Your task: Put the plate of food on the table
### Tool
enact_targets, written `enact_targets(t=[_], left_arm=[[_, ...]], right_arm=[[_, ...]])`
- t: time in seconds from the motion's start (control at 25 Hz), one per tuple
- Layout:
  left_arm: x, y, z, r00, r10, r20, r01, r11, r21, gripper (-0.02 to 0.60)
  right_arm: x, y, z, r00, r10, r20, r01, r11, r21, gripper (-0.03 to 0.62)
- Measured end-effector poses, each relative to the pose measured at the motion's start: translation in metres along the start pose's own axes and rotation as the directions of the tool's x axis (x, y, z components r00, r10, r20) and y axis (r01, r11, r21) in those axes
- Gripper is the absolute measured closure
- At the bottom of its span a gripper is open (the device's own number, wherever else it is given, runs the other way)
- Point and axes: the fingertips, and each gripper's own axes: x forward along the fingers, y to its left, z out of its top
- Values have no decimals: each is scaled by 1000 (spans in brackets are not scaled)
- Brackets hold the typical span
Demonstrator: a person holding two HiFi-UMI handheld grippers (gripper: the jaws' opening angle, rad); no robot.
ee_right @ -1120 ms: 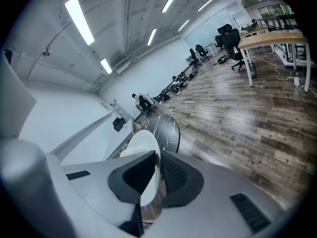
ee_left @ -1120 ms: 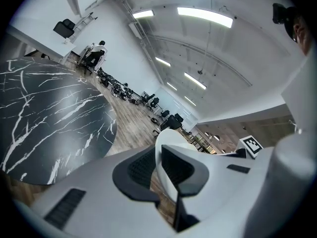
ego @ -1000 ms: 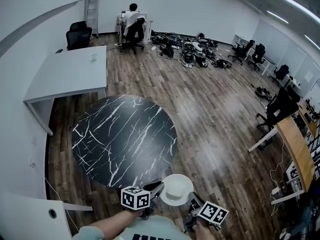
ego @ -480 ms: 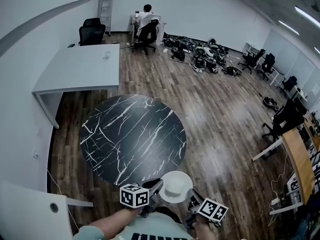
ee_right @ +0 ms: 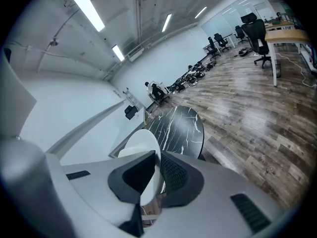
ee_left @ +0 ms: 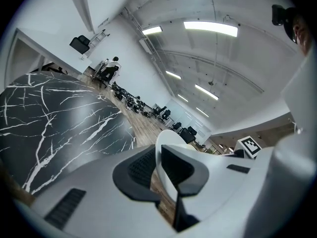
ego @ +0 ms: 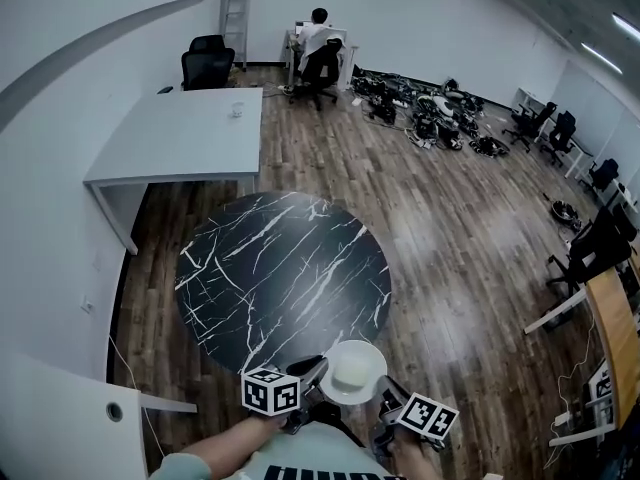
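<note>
A white plate [ego: 352, 371] with pale food on it hangs in the air just past the near edge of the round black marble table [ego: 280, 273]. My left gripper [ego: 316, 369] is shut on the plate's left rim, and my right gripper [ego: 386, 392] is shut on its right rim. In the left gripper view the plate [ee_left: 168, 140] stands edge-on between the jaws, with the table [ee_left: 54, 118] to the left and below. In the right gripper view the plate [ee_right: 143, 143] sits pinched between the dark pads, and the table [ee_right: 181, 123] lies ahead.
A white desk [ego: 185, 133] stands beyond the table at the left, with black chairs [ego: 205, 63] behind it. A person [ego: 320, 43] sits at a far desk. Cables and gear [ego: 440, 118] litter the far floor. A wooden desk [ego: 615, 338] is at the right edge.
Both grippers and the plate have moved forward together toward the table, whose near edge now lies closer to the plate. The grip on both rims is unchanged.
</note>
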Motion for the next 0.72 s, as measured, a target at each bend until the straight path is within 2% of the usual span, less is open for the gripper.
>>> enact_targets(t=[0.36,0.72], left_arm=[[17,34,29,993,110,32,-109,993,-32,540],[28,72,51,971,227,69,-221,972,-86,538]], right_arm=[[59,1,27,993,61,-101,-63,998,-20,554],[118,7,48,971,108,-212,-124,990,-61,554]])
